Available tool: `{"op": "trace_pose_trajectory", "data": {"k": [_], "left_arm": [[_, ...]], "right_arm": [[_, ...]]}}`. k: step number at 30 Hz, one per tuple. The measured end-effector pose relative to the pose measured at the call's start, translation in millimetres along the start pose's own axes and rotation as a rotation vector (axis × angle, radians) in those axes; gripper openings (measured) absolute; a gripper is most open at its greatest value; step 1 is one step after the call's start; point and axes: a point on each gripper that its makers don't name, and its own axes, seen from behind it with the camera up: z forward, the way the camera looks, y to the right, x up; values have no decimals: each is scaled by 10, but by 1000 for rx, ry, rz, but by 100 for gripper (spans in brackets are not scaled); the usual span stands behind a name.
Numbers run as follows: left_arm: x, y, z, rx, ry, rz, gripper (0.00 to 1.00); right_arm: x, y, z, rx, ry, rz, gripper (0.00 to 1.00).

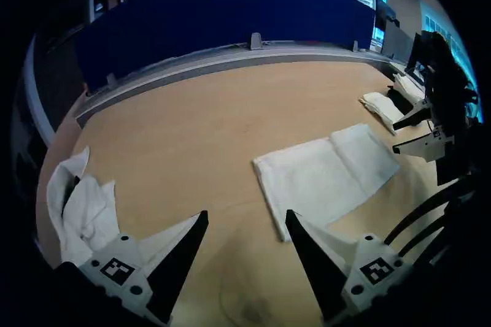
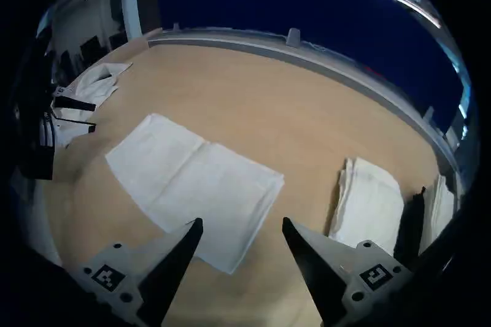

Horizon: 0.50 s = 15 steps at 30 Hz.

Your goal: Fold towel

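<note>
A: What is lying on the light wooden table?
B: Four: one flat white cloth towel, one folded white stack, a second folded stack, one crumpled white heap.

In the left gripper view, the lower edge cuts off both finger bodies of the left gripper. Its right finger covers the near corner of the towel, and its left finger hides the lower part of the crumpled cloths. The right gripper sits at the dim right edge. The hand holding it is too dark to make out, and it overlaps part of the folded stack.

In the right gripper view, the right gripper's left finger hides a stretch of the towel's near edge, and its right finger hides the bottom of the folded stack. The rim cuts off a second stack. The 1 dark object between the 2 stacks cannot be identified.
</note>
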Motion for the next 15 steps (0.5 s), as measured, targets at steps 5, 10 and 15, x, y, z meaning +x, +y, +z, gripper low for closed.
{"op": "trace_pose_trajectory", "data": {"k": [5,10,15], "left_arm": [[-185,-120,-205,38,-1,-54,94],[-411,-209,-410,74,-8,-93,94],[-603,-266,-594,102,-15,-117,94]], "right_arm": [[-49,-68,-17,23,-17,-25,100],[-143,-146,-20,53,-45,-54,100],[-242,-222,-37,89,-70,-77,100]]}}
